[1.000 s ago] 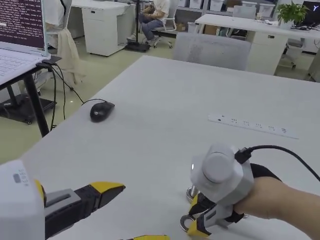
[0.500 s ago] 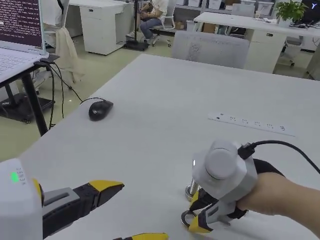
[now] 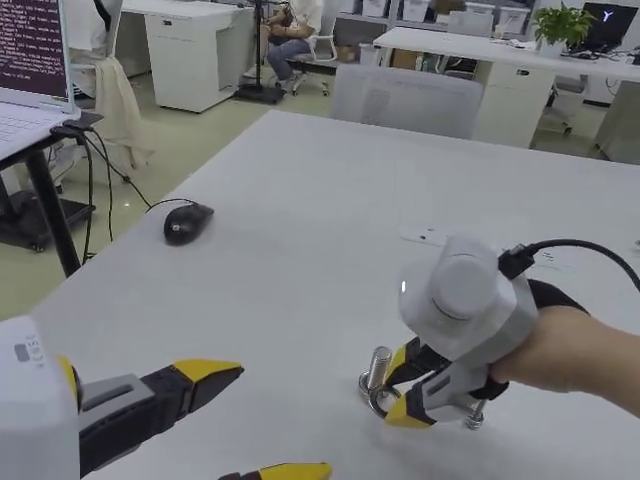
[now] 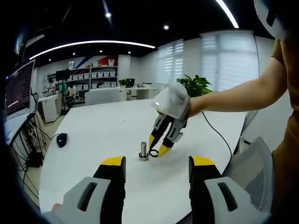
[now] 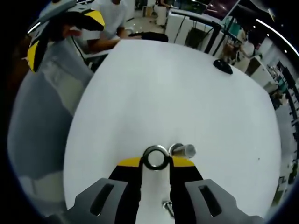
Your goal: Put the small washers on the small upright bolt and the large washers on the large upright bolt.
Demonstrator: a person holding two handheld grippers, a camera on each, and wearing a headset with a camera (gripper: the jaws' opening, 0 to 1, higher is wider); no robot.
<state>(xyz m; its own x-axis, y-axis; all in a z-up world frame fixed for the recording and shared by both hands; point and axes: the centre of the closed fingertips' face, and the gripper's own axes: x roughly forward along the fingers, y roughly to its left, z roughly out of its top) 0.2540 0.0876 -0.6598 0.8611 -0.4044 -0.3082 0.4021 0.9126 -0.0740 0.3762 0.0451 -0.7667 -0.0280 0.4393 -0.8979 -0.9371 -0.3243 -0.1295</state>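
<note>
White counter [image 3: 300,250] carries the large upright bolt [image 3: 379,366]; right tongs [image 3: 392,392] pinch a large washer [image 5: 155,148] just beside it, while left tongs [image 4: 156,163] hang wide open, empty, well apart from them.

Open-plan office. White desks [image 3: 450,42], an office chair [image 3: 405,100], a laptop [image 3: 25,70] and a mouse [image 3: 187,222] furnish it; a potted plant [image 3: 562,22] stands behind.
</note>
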